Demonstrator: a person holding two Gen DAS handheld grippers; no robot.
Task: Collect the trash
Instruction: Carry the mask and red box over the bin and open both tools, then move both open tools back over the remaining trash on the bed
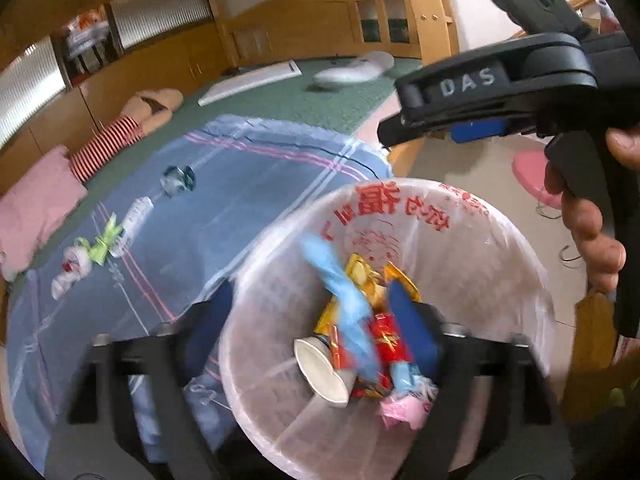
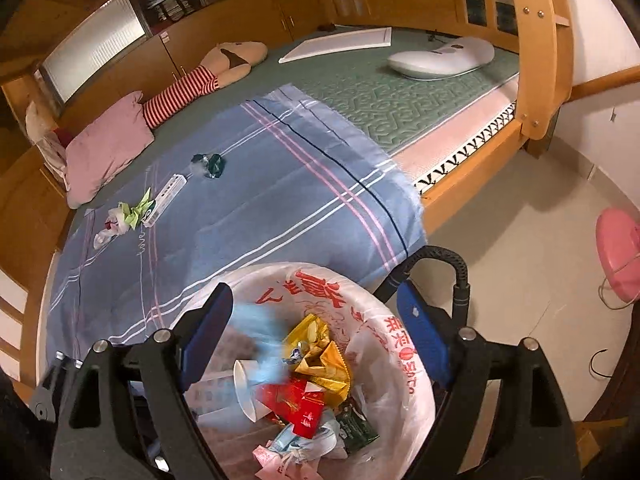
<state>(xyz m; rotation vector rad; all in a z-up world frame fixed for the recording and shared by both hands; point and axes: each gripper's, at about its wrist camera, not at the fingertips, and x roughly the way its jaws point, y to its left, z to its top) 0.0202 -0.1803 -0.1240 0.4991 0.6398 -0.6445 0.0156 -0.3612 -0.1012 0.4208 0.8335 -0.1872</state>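
A bin lined with a white, red-printed bag (image 1: pixel 472 216) (image 2: pixel 404 344) stands against the bed's edge, below both grippers. It holds gold and red wrappers (image 2: pixel 320 364), a paper cup (image 1: pixel 320 372) and pink and blue scraps. My left gripper (image 1: pixel 312 324) is open over it. A blurred light-blue plastic piece (image 1: pixel 340 300) (image 2: pixel 260 344) hangs loose in the bin, touching no pad. My right gripper (image 2: pixel 316 330) is open too, and a hand (image 1: pixel 592 240) holds its black housing (image 1: pixel 492 80). On the blue sheet lie a teal wrapper (image 2: pixel 208 164), a white box (image 2: pixel 166 196), green paper (image 2: pixel 136 208) and a crumpled white bag (image 2: pixel 106 228).
A pink pillow (image 2: pixel 108 152) and a striped plush toy (image 2: pixel 188 92) lie at the bed's far side. A white board (image 2: pixel 340 44) and a white oval device (image 2: pixel 440 58) sit on the green mattress. A pink stool (image 2: pixel 616 252) and cables stand on the floor at right.
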